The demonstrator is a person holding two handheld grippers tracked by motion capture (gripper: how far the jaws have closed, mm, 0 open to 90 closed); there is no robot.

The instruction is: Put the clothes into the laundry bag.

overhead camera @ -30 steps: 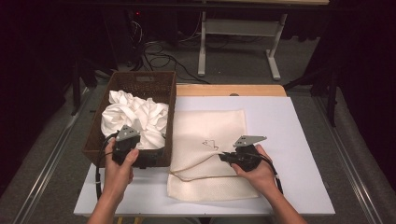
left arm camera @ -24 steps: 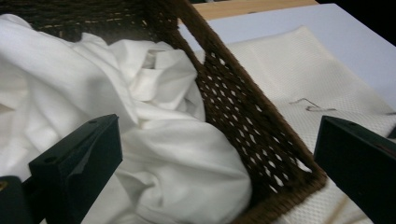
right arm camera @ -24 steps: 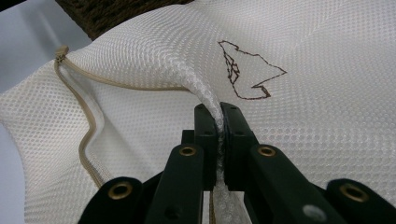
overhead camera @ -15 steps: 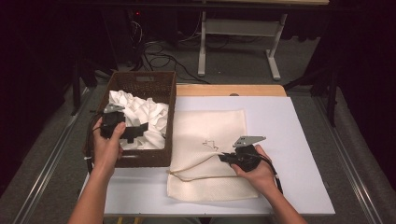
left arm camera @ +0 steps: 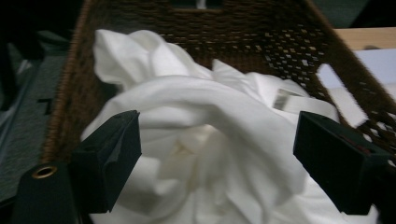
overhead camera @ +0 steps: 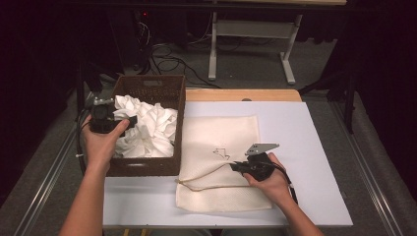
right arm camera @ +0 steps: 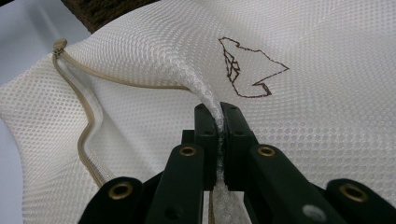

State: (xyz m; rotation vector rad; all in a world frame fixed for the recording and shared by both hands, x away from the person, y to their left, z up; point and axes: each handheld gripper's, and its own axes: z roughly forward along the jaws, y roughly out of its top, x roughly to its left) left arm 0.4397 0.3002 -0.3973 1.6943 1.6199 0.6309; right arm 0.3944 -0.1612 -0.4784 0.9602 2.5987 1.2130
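Over the white surface (overhead camera: 314, 128), left hand-held gripper (overhead camera: 129, 121) reached the crumpled white cloth (overhead camera: 147, 129) in the brown wicker basket (overhead camera: 147, 88), jaws narrowing around nothing yet; right hand-held gripper (overhead camera: 235, 166) pinched the cream mesh bag (overhead camera: 221, 132).

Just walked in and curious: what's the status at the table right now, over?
Right tool shut on cream mesh laundry bag, pinching a fold. Left tool open, jaws closing around crumpled white cloth in brown wicker basket. Nothing in the way.

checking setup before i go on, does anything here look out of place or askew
Nothing looks damaged or spilled. The mesh bag lies slightly askew, its top layer pinched up by the right claw. The white cloth sits crumpled in the basket.
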